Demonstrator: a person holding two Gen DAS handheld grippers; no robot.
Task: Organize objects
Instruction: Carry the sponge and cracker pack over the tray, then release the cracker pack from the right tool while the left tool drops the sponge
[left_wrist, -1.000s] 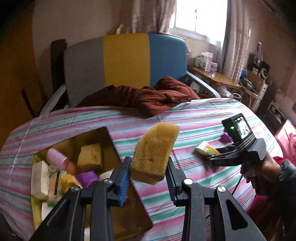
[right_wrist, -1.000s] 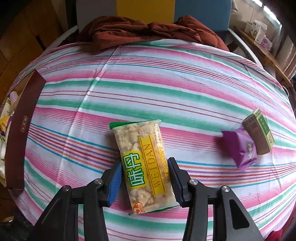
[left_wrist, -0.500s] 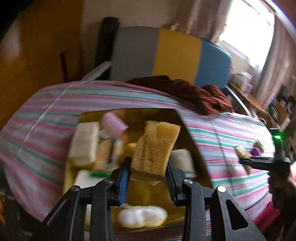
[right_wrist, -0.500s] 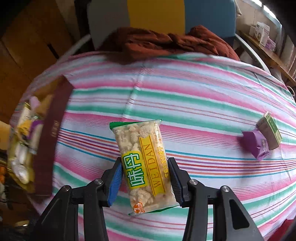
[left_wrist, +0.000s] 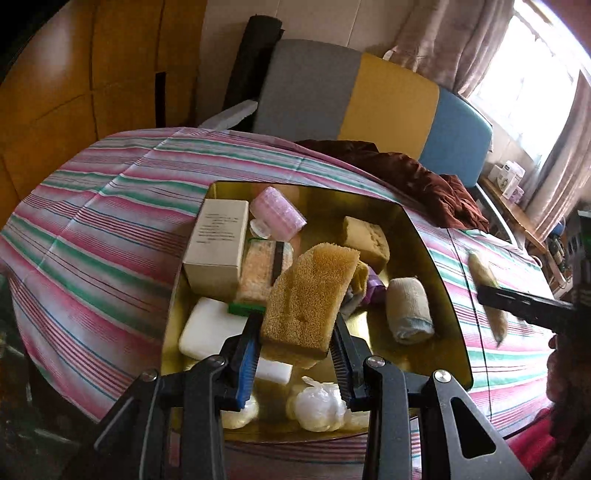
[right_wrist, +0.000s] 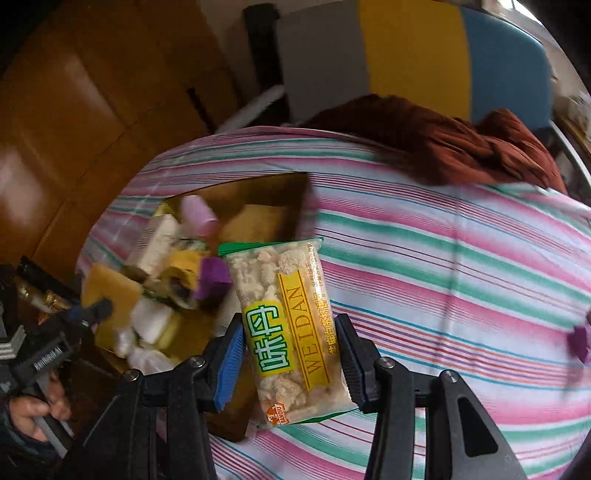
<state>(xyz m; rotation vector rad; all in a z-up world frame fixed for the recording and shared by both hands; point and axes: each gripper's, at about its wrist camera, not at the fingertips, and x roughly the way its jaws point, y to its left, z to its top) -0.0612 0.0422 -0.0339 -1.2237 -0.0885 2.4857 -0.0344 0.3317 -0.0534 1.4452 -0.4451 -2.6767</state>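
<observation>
Purple packet (right_wrist: 579, 341) cut by the edge — box (right_wrist: 295, 206) contents smeared.

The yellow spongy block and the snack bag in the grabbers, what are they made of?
The spongy block looks like soft, matte foam or loofah: it has a rough surface full of tiny holes. The snack bag looks like thin, glossy plastic film: it is partly see-through, showing pale puffed pieces inside, and its printed label shines.

The snack packet (right_wrist: 291, 328) reads "WEIDAN" and, seemingly, "味丹".
</observation>
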